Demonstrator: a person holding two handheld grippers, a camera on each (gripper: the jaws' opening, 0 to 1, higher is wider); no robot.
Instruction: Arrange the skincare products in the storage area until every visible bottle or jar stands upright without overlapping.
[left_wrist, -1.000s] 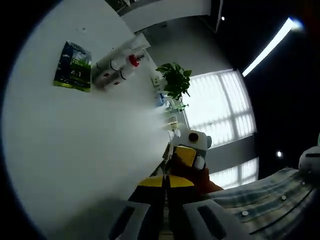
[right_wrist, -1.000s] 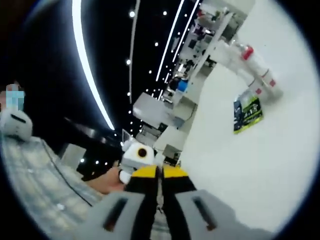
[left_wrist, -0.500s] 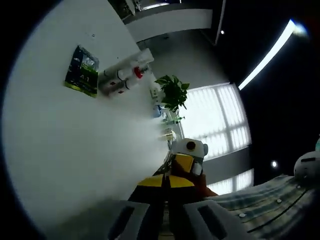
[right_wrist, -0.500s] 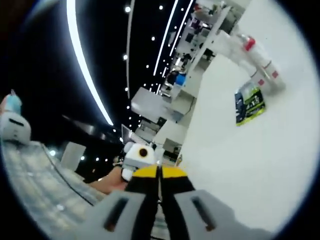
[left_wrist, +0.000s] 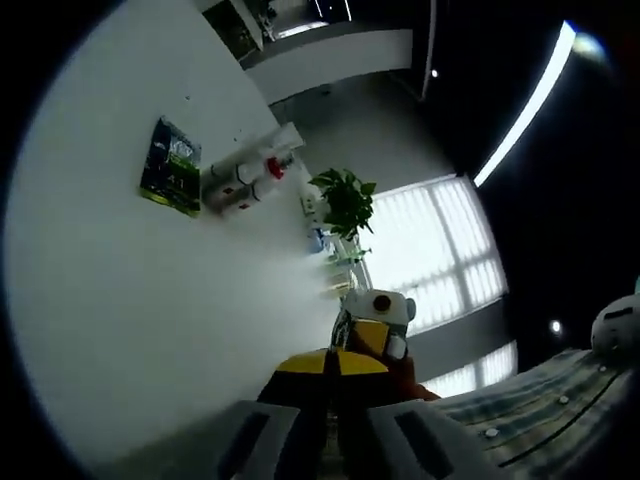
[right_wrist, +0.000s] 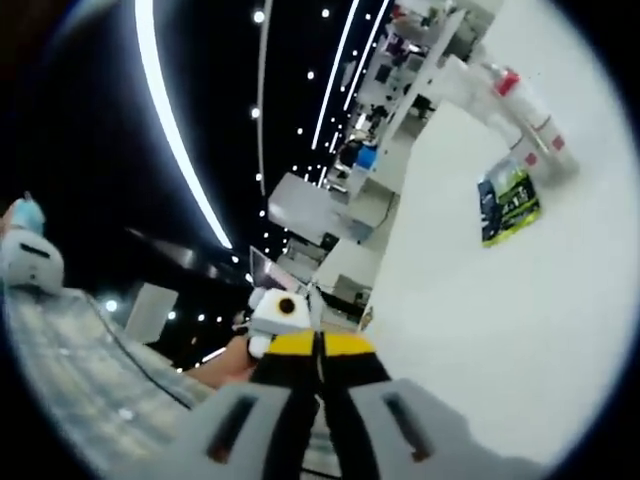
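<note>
- Office room with a dark ceiling crossed by long strip lights (right_wrist: 175, 140); bright windows with blinds (left_wrist: 435, 250) and a leafy potted plant (left_wrist: 345, 200) show in the left gripper view.
- White table (left_wrist: 130, 330) carries everything; its top is bare apart from one small cluster near the far edge.
- White bottles (left_wrist: 245, 180) lie on their sides there, touching one another; one has a red cap (left_wrist: 272, 168), and small red marks show on the bodies.
- Their long axes run roughly along the far edge, with the red cap toward the plant side.
- Dark green packet (left_wrist: 170, 167) lies flat just beside the bottles.
- Left tongs (left_wrist: 330, 375) have yellow-tipped jaws pressed together, holding nothing, well apart from the bottles.
- Right tongs (right_wrist: 318, 358) likewise have jaws together and empty, off the near edge of the table.
- A plaid sleeve (left_wrist: 540, 410) shows behind the tongs.
</note>
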